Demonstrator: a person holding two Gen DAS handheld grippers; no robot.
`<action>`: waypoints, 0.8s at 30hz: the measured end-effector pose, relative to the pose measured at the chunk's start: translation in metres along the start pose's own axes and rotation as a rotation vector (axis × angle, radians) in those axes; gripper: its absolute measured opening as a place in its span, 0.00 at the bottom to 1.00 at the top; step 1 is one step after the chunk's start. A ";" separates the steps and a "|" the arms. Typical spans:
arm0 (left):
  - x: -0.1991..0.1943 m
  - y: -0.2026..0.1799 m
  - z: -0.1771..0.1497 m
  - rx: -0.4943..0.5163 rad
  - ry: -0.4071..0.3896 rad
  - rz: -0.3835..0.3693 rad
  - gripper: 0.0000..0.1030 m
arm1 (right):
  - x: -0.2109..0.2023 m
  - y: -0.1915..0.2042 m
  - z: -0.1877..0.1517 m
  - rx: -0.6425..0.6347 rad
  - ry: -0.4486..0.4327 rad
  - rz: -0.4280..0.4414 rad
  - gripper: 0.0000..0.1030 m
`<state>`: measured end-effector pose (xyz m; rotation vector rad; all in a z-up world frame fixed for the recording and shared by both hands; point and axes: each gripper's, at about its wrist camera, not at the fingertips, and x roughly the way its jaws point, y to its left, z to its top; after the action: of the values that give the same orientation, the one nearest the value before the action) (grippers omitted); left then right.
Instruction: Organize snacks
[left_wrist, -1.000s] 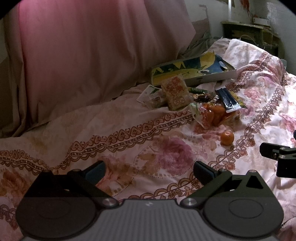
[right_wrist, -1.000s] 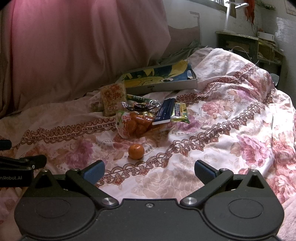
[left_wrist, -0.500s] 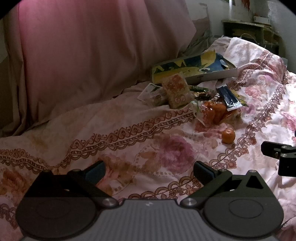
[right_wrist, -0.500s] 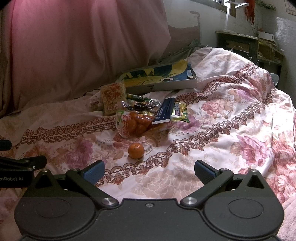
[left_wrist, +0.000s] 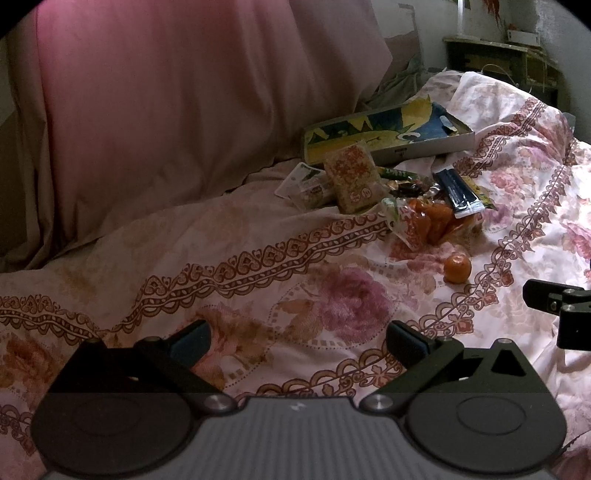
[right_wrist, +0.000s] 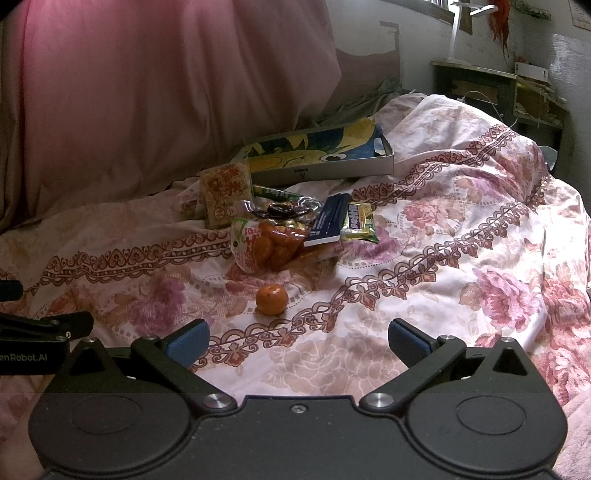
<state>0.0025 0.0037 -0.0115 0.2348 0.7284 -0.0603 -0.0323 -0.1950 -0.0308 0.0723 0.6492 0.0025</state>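
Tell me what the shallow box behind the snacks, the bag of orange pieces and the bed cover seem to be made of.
Shallow box: likely cardboard, with a printed matte inside and stiff, straight grey walls. Bag of orange pieces: thin clear plastic film, glossy and crinkled, contents showing through. Bed cover: woven fabric with a floral print, matte, lying in soft folds.

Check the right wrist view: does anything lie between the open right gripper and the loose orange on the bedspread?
Nothing visible does. Only bare floral bedspread separates the right gripper from the orange. The snack pile, with the bag of oranges, lies beyond it.
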 end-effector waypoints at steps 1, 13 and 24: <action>0.000 0.000 0.000 0.000 0.000 0.001 1.00 | 0.000 0.000 0.000 0.000 0.000 0.000 1.00; 0.005 0.002 0.001 0.004 0.015 0.017 1.00 | 0.003 0.004 0.003 -0.022 0.016 0.004 1.00; 0.024 -0.002 0.028 0.032 -0.007 0.016 1.00 | 0.029 0.001 0.019 -0.113 0.075 0.087 1.00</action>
<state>0.0387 -0.0041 -0.0074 0.2705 0.7189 -0.0578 0.0023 -0.1949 -0.0326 -0.0089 0.7197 0.1261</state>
